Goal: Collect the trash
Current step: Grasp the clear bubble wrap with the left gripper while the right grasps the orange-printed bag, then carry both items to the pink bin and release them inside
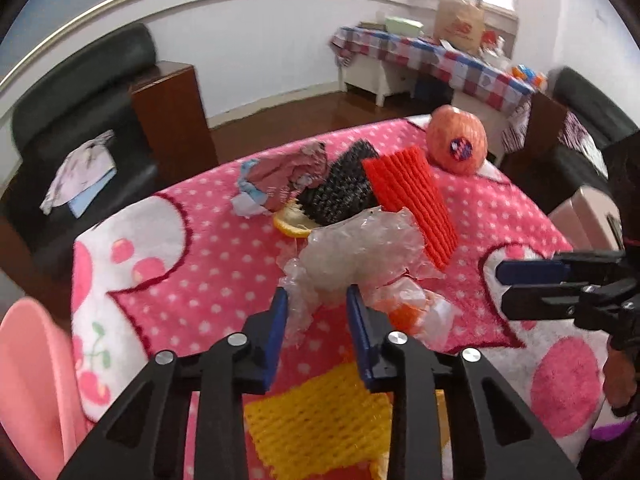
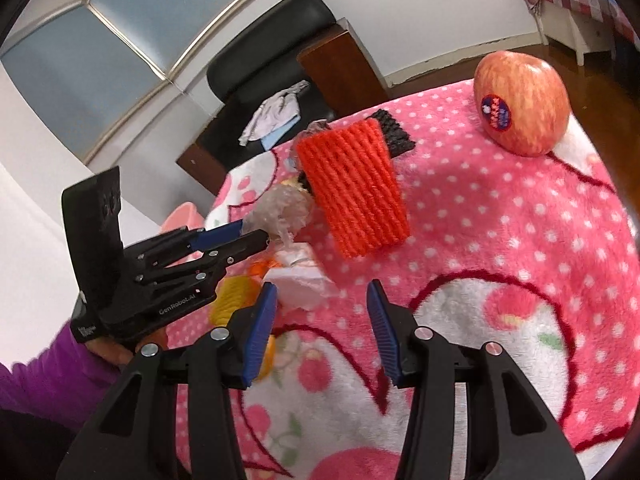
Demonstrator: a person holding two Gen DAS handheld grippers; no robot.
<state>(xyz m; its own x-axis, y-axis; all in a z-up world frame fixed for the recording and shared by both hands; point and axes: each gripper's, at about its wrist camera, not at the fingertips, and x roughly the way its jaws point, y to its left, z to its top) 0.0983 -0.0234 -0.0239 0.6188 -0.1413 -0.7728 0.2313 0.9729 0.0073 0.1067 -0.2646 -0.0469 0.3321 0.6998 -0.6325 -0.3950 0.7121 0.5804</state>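
Crinkly clear plastic wrap (image 1: 352,252) sits between the spread blue pads of the left tool (image 1: 318,312) on the fuzzy pink dotted desk (image 1: 200,272), ribbed red foam net (image 1: 412,204) beyond it, yellow net (image 1: 316,424) near.

Right tool (image 2: 322,320) hangs spread, gripping nothing, over the blanket; white crumpled paper (image 2: 300,284) lies just beyond, a round apple (image 2: 520,102) far right.

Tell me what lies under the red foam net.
The red foam net leans on the black foam net, overlapping the clear plastic wrap. Anything else beneath is hidden.
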